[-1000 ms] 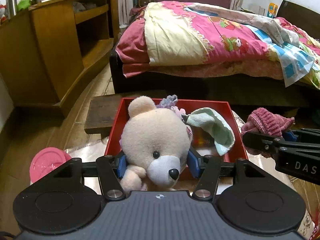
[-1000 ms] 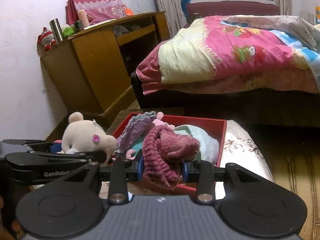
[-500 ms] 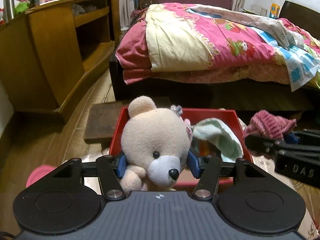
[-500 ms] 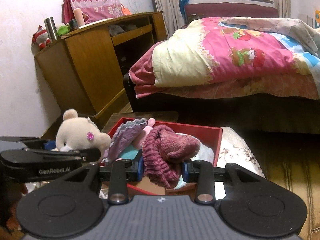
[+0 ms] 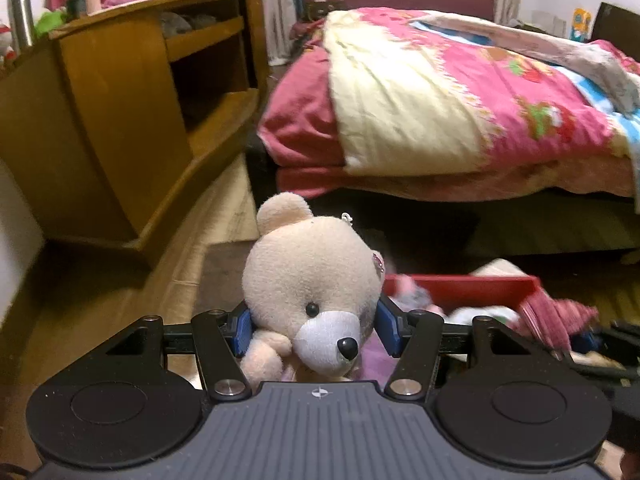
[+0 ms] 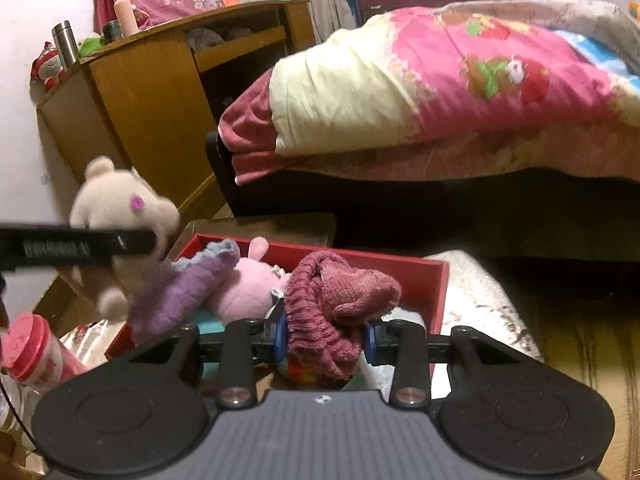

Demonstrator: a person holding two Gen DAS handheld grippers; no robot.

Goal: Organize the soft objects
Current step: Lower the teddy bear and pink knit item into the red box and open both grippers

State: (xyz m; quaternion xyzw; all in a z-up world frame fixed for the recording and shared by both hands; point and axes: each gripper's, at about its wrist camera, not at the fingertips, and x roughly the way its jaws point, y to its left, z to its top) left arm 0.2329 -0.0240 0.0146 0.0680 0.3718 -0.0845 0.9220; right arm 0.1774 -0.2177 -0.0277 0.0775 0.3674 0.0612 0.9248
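**Two hand-held grippers lift soft toys above a red box**

In the left wrist view, at 9 o'clock stands a wooden cabinet (image 5: 132, 120) with open shelves. At the centre, the left hand-held gripper (image 5: 314, 330) is closed on a cream teddy bear (image 5: 312, 280), its blue pads (image 5: 242, 330) pressing both sides of the bear's head. The bear faces the camera, raised above the floor. At 3 o'clock lies a red box (image 5: 460, 286), partly blurred, with soft things inside. At 1 o'clock a bed (image 5: 460, 128) carries a pink and yellow quilt.

In the right wrist view, at 8 o'clock a pink-lidded jar (image 6: 30, 350) stands beside the box. At 9 o'clock the teddy bear (image 6: 120, 200) appears blurred, clamped by the left hand-held gripper (image 6: 132, 242). Toward the centre, the red box (image 6: 436, 284) holds a purple knitted item (image 6: 180, 296) and a pink plush toy (image 6: 248, 284), touching each other. Just below centre, the right hand-held gripper (image 6: 326, 338) is closed on a maroon knitted hat (image 6: 336, 304), held over the box's near edge. At 4 o'clock, the box rests on a silvery patterned surface (image 6: 488, 304).
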